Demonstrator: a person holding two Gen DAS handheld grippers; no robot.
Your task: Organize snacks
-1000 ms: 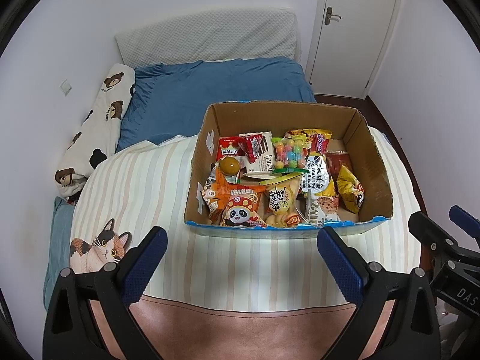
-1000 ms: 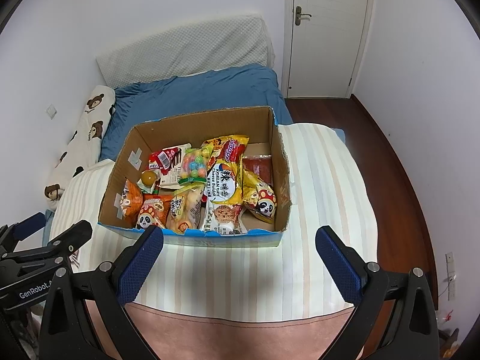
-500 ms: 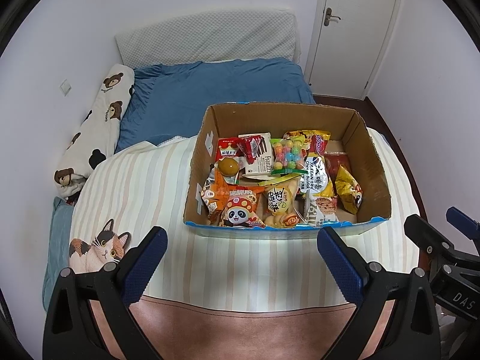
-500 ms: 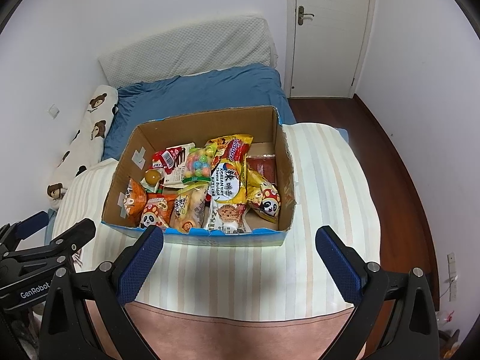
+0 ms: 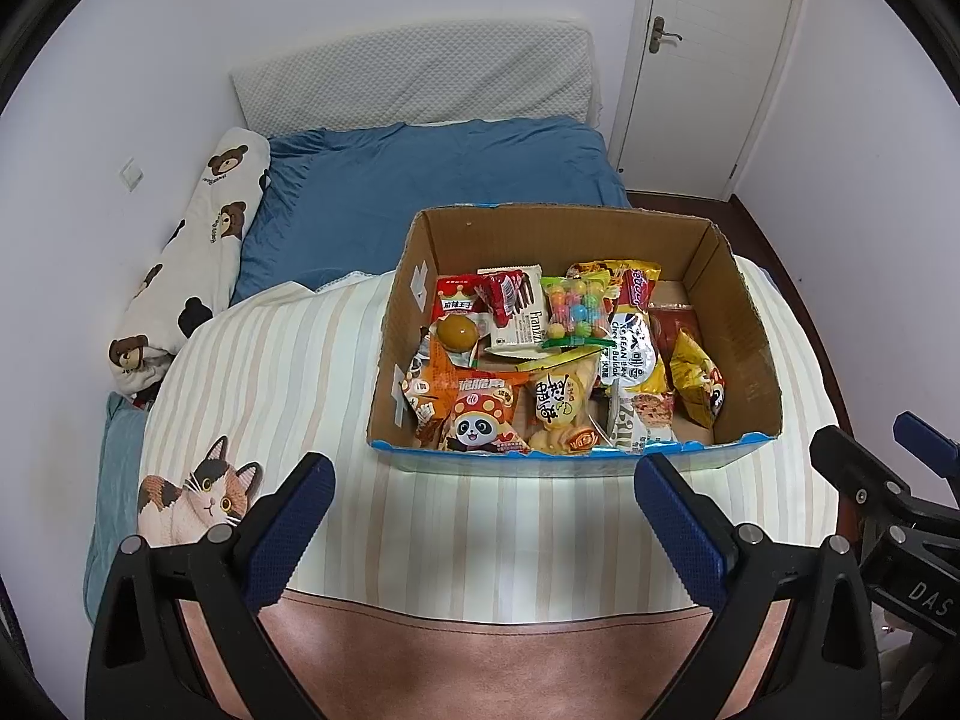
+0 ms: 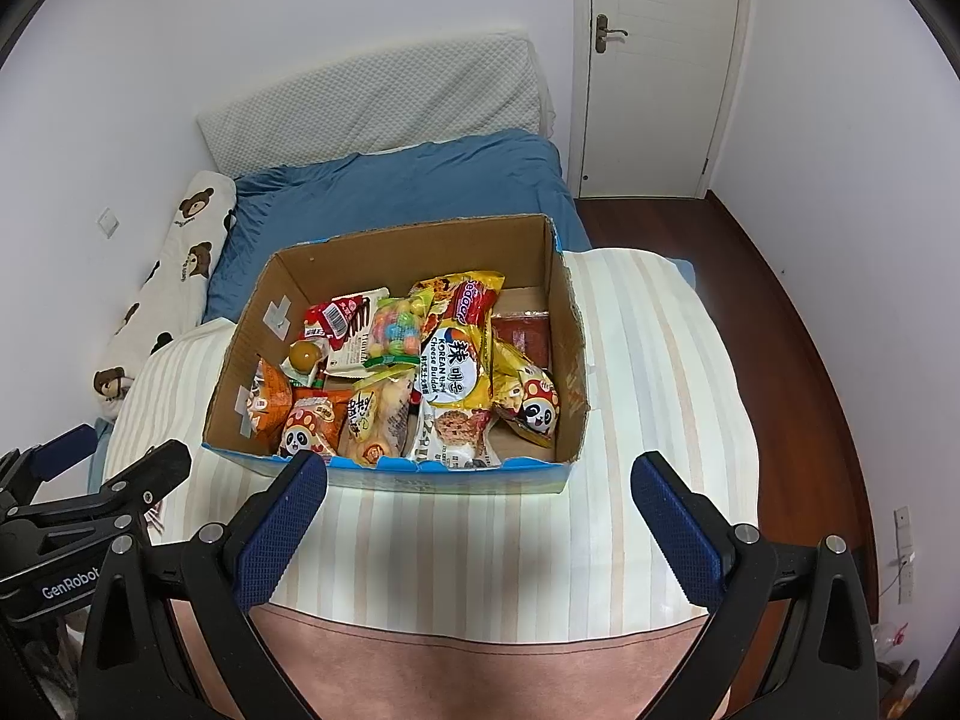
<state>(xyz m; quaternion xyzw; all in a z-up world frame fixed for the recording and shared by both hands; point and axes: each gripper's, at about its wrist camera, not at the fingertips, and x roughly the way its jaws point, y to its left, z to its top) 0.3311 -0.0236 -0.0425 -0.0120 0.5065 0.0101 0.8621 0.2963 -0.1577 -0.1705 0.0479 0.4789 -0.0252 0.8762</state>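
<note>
1. Snack packets (image 5: 540, 360) – all inside the cardboard box (image 5: 744, 324), loosely heaped
2. Left gripper (image 5: 480, 516), right gripper (image 6: 477, 513) – spread wide, empty, short of the box
3. Stage – fits unsorted or finished

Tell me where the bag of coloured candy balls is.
The candy bag lies in the cardboard box, toward the back, between the Franzzi pack and the yellow noodle packet.

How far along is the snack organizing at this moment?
All visible snacks, such as the panda packet and candy bag, lie jumbled inside the cardboard box on the striped blanket. Left tool and right tool are open and empty. That fits snacks just gathered or awaiting sorting.
</note>
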